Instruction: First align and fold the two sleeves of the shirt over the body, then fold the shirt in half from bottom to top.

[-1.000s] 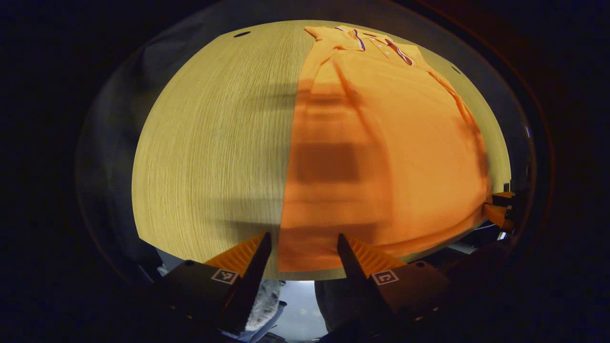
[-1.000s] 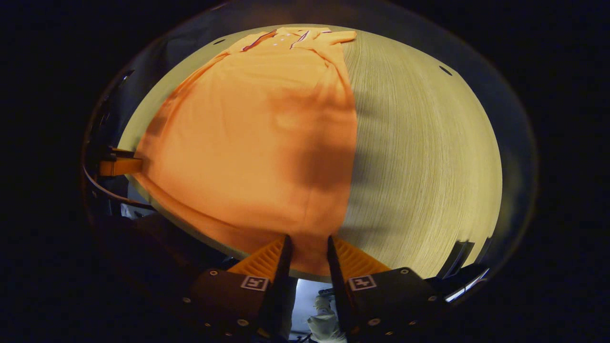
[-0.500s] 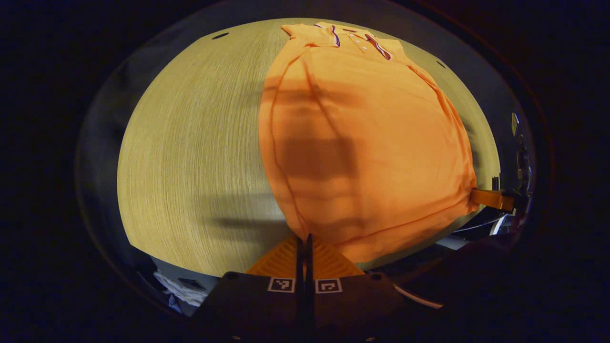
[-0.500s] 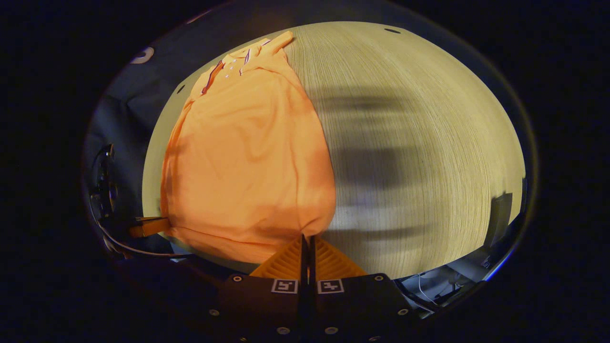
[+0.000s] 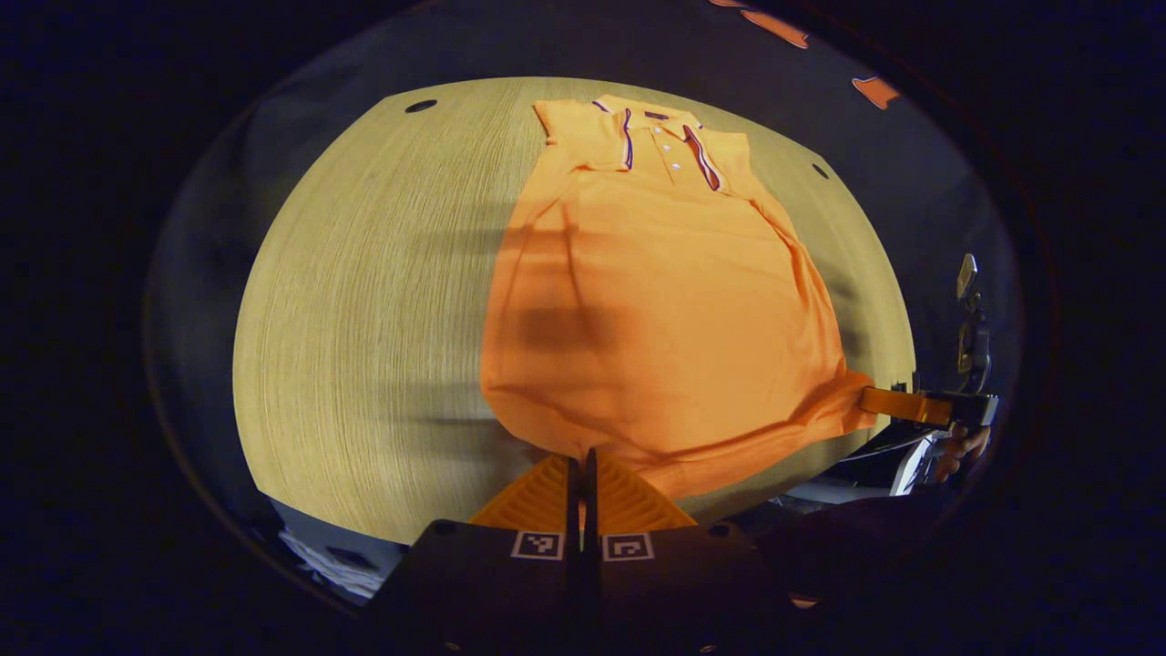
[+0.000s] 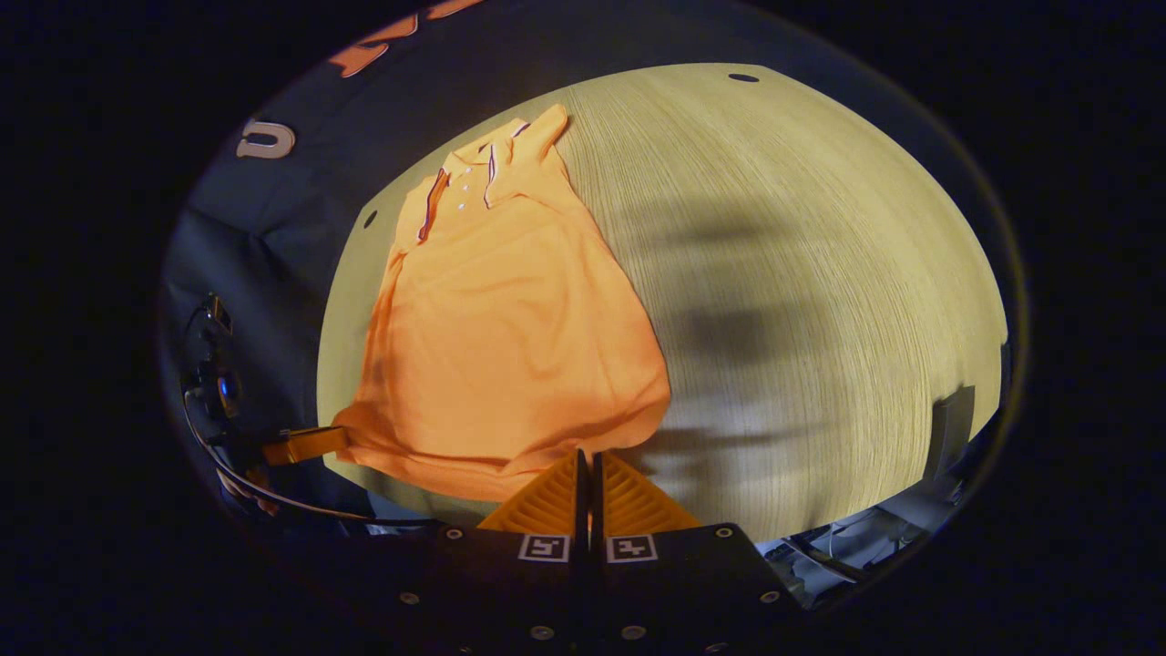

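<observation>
- left gripper (image 5: 581,453) bottom centre of left gripper view, fingers pressed together, pinching hem corner of orange shirt (image 5: 656,310)
- right gripper (image 6: 588,453) likewise clamped on other hem corner, bottom centre of right gripper view
- shirt mid-frame on wooden table (image 5: 364,301), collar at top, hem lifted off

An orange polo shirt (image 5: 665,310) lies lengthwise on the wood table (image 5: 364,319), collar with dark striped trim and white buttons at the far end. Sleeves are folded in over the body. Its near hem is lifted, bunched at both corners.
</observation>
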Demonstrator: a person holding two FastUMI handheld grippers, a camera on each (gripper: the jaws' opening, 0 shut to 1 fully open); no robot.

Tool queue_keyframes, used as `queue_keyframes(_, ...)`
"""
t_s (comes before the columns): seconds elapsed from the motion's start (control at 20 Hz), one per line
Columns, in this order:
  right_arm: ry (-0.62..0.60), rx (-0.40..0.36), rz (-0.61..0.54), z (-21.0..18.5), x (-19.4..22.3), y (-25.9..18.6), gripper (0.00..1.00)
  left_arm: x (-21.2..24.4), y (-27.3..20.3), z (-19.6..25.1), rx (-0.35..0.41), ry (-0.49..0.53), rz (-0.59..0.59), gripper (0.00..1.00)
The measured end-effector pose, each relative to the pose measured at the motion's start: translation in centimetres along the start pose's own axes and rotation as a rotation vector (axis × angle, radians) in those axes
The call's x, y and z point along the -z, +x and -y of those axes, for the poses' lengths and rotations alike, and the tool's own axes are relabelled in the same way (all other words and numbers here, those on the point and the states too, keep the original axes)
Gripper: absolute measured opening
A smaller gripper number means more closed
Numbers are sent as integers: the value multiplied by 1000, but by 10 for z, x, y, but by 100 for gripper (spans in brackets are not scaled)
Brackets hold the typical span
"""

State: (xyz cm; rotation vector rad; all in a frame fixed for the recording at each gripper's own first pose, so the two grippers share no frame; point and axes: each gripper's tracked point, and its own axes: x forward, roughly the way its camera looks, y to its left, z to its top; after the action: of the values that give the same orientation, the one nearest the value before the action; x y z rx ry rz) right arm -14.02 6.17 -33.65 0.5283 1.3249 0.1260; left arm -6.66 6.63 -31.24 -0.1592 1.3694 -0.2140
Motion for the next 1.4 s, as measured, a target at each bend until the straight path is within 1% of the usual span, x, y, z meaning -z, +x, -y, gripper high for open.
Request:
queue_keyframes(0.15,-15,-35,37,-13,-27,-9,0,-28,-5,13,35,13,29,1)
queue_keyframes(0.3,1,-77,69,-28,-57,-14,0,-69,-11,21,67,28,71,1)
queue_keyframes(0.4,-4,-82,95,-35,-79,-17,0,-96,-16,22,87,29,97,1)
queue_keyframes(0.65,1,-98,143,-55,-126,-21,0,-158,-23,15,101,38,148,1)
queue_keyframes(0.8,-19,-95,157,-65,-151,-16,1,-191,-17,14,125,40,165,1)
queue_keyframes(0.95,-6,-93,174,-72,-179,-11,1,-218,-11,9,142,25,162,1)
queue_keyframes(1.25,-3,-108,215,-91,-242,-4,1,-285,-6,1,147,50,204,1)
queue_keyframes(1.4,7,-118,242,-100,-277,-1,0,-326,-3,-4,146,57,252,1)
